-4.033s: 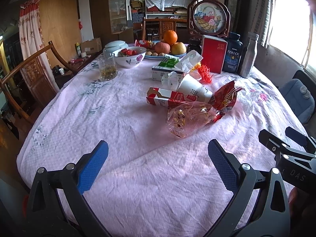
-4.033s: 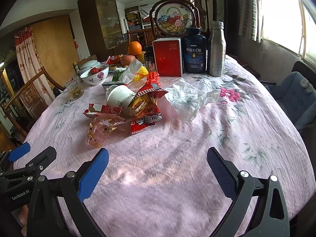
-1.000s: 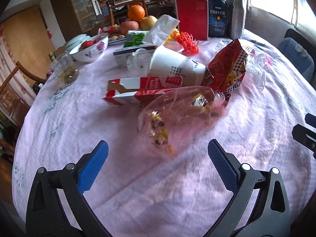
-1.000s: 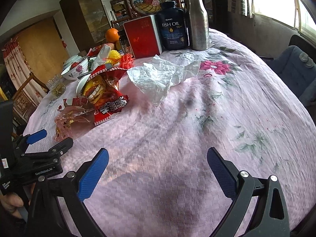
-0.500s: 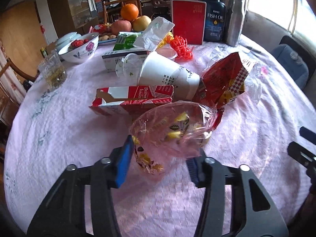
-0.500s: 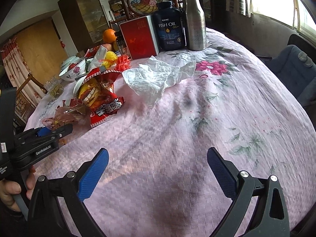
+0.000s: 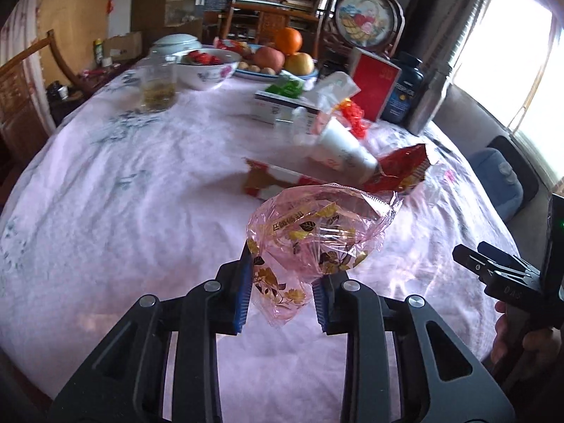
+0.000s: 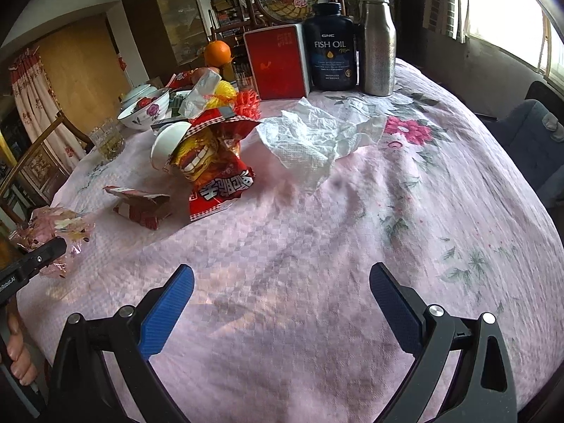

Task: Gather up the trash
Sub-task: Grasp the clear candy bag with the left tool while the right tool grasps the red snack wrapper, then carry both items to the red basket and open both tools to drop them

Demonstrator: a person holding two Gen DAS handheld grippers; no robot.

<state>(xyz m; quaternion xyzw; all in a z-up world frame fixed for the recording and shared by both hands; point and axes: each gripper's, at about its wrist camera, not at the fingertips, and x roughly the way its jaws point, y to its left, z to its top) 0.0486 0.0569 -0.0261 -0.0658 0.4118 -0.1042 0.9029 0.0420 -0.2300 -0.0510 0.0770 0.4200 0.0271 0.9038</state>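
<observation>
Pink tablecloth [image 8: 317, 246]; left tongs [image 7: 282, 289] clench pink wrapper [image 7: 317, 232], seemingly lifted; right tongs [image 8: 282, 303] released

The table [image 8: 317, 246] is covered in pale pink cloth woven in small checks and printed with pink flowers and grey-green leaves. A translucent pink wrapper [image 7: 317, 232] is patterned with gold leaves. Behind the wrapper, a torn carton [image 7: 271, 181] is shown in red and white, and a snack bag [image 8: 215, 165] in red with yellow print and white checks. A crumpled tissue [image 8: 313, 137] is seen in white. Blue pads are carried on the black left hand-held gripper [image 7: 282, 285] and right hand-held gripper [image 8: 282, 303].
</observation>
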